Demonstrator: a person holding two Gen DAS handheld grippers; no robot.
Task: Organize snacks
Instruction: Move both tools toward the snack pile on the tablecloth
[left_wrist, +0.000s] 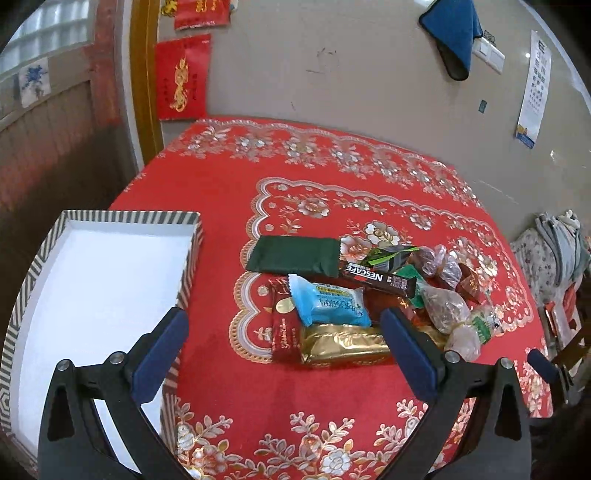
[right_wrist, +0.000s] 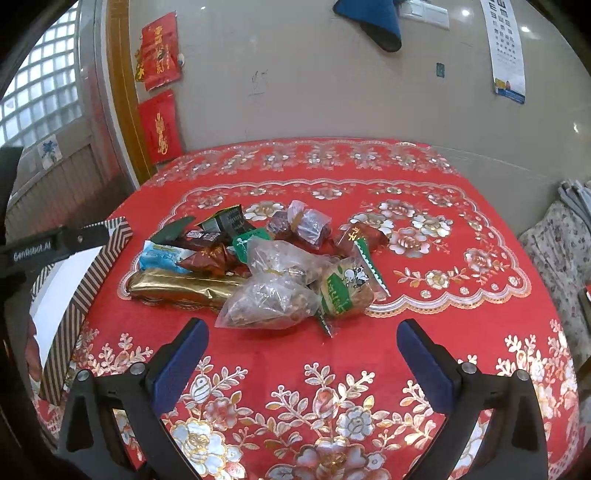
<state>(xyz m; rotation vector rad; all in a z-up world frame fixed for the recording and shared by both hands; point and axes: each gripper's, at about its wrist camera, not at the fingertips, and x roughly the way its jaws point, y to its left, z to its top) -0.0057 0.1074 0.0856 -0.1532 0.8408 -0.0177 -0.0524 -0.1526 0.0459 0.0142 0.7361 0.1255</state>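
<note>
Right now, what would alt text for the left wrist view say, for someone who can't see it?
A pile of wrapped snacks lies on a red floral tablecloth, just beyond the open left gripper. An empty white box with a striped rim sits to the left.

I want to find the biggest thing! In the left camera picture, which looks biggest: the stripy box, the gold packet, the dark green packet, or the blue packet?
1. Stripy box, by far, though it's nearest.
2. Gold packet and dark green packet look alike; the gold is partly hidden behind the tongs.
3. Blue packet.
</note>
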